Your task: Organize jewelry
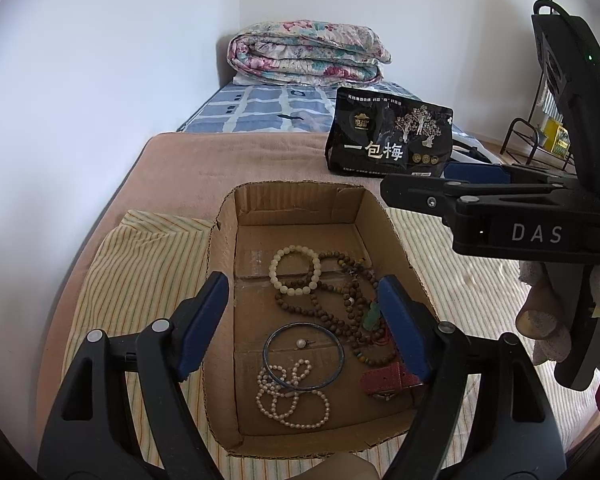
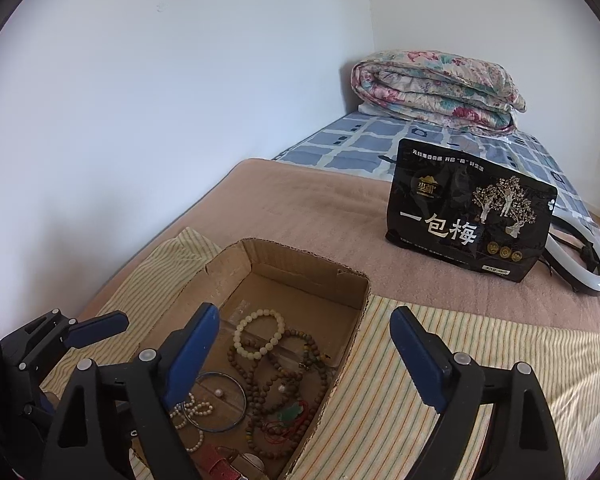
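A shallow cardboard box sits on a striped cloth on a bed, seen from two gripper cameras. Inside the box lies the jewelry. In the left wrist view, a pale bead bracelet lies toward twelve o'clock, a long strand of brown wooden beads with a green pendant toward three o'clock, a thin blue bangle near the centre with a small pearl stud inside its ring, a pearl necklace toward six o'clock, and a red strap toward four o'clock.

The left gripper hangs over the box with its blue-padded jaws spread wide, nothing between them. The right gripper also stands wide open and empty, one jaw over the box and the other over the cloth; its body, lettered "DAS", shows at three o'clock in the left view.

Behind the box, at one o'clock, stands a black snack pouch printed in large white characters "一包梅"; the smaller print is unreadable. A folded floral quilt lies beyond it.
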`<state>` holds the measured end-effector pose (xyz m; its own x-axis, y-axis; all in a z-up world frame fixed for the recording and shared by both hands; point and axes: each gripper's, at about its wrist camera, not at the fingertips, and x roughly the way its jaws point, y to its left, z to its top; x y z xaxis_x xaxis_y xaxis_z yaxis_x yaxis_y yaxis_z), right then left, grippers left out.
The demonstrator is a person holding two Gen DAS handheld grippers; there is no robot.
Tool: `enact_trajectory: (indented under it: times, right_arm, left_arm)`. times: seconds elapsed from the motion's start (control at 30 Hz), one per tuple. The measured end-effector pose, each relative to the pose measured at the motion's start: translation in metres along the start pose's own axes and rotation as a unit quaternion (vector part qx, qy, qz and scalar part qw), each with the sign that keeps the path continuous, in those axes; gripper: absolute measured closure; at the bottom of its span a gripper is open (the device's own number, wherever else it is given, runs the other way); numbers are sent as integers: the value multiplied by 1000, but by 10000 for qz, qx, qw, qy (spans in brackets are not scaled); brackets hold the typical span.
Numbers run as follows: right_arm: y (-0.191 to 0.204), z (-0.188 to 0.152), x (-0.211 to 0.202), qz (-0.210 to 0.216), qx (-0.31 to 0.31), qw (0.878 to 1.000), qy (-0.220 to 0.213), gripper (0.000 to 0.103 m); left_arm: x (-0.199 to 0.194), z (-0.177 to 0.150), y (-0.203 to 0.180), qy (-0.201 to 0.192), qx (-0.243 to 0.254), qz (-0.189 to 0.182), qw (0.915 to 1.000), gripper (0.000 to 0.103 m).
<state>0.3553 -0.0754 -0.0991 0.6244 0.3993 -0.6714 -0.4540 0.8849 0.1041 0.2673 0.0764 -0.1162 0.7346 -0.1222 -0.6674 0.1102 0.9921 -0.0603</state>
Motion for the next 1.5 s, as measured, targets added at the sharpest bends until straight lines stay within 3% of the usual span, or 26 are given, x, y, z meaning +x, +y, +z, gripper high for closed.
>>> enact_trajectory:
  times: [0.53,1.03,1.17,1.5]
  right_arm:
    - [4,-3,-41,-69,-65,9998,-193,14]
    - [11,-22,-115,-202,-256,9976,-609,3]
    - [8,-30,-134,-258,-221,9969,-714,0]
    - [3,-54,-160,-507,-278,9956,-734,0]
  left_arm:
    - [-42,4,-8,-300,77,141,9994,23]
    - [-116,0,-27,-820,208,347,9958,23]
    - [-134,-6,-34,-945,185,373,9946,11]
    - [-167,-26,-52,-1005,326,479,9933,7]
